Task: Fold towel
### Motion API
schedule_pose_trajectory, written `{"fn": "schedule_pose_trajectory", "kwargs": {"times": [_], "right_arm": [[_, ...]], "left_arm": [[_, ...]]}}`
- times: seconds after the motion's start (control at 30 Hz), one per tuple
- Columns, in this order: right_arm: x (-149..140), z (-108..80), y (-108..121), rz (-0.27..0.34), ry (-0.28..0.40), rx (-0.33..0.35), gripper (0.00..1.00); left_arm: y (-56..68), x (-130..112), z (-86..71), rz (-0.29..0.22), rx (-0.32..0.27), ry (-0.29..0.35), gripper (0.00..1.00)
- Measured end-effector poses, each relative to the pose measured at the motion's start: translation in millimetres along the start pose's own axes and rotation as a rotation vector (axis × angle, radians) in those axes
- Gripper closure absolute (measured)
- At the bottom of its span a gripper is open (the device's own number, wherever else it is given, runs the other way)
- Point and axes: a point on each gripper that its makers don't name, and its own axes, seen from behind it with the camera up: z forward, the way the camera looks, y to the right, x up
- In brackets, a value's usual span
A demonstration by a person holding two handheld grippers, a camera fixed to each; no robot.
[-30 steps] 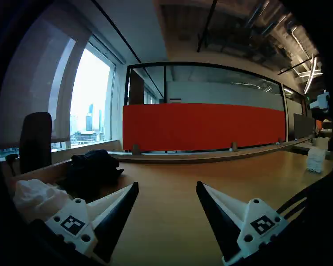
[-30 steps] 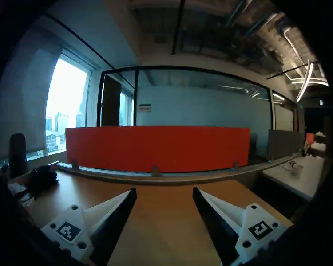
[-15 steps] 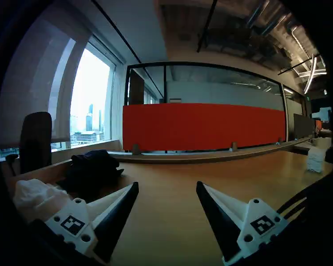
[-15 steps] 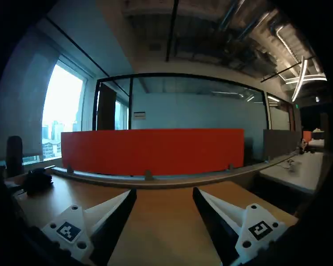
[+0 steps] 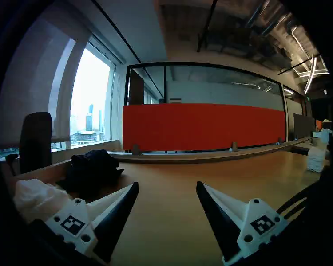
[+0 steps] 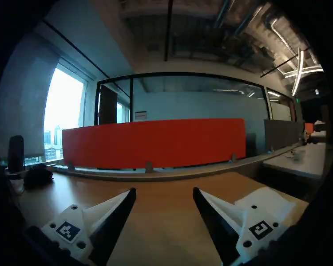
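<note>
In the left gripper view my left gripper (image 5: 166,184) stands open over the bare wooden table (image 5: 175,177), nothing between its fingers. A crumpled white towel (image 5: 35,199) lies at the lower left, just beyond the left finger. A dark cloth pile (image 5: 92,170) sits behind it. A stack of folded white cloths (image 5: 316,158) stands at the far right. In the right gripper view my right gripper (image 6: 164,189) is open too, low over the table (image 6: 162,208). A flat white piece (image 6: 268,199) shows behind its right finger; whether it is a towel I cannot tell.
An orange partition (image 5: 202,126) runs along the table's far edge. A dark office chair (image 5: 35,139) stands at the left by the window. In the right gripper view the dark pile (image 6: 37,175) lies far left, and a neighbouring white desk (image 6: 299,162) is at the right.
The right gripper view has shifted and tilted; the flat white piece has come into sight behind its right finger. The left gripper has hardly moved.
</note>
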Motion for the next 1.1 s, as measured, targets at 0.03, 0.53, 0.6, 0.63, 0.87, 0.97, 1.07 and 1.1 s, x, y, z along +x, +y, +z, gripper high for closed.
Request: {"fn": "schedule_pose_trajectory", "kwargs": {"times": [0.03,0.53,0.6,0.63,0.87,0.97,1.07,1.1], "right_arm": [[-3,-0.7,2,-0.001,-0.001,-0.001,0.01],[-40,-0.8,5,-0.019,-0.028,0.006,0.01],[-41,0.0,5,-0.019,-0.030,0.006,0.01],[-42,0.5,5,-0.020,-0.031,0.005,0.01],[-43,-1.6,6,-0.028,-0.025,-0.002,0.01],[-43,-3.6,4,-0.036,-0.026,0.000,0.01],[-47,-3.6,4,-0.044,-0.031,0.000,0.01],[-48,-3.5,4,-0.046,-0.031,0.000,0.01]], "left_arm": [[0.0,0,0.0,0.000,0.000,0.000,0.04],[0.3,-1,0.1,0.000,0.000,0.000,0.04],[0.3,-1,0.2,0.000,0.000,0.000,0.04],[0.3,-1,0.3,0.000,0.000,0.000,0.04],[0.4,-1,0.5,0.000,0.000,0.000,0.04],[0.5,-1,0.6,0.000,0.000,0.000,0.04],[0.8,-1,0.5,0.000,0.000,0.000,0.04],[0.8,-1,0.4,0.000,0.000,0.000,0.04]]}}
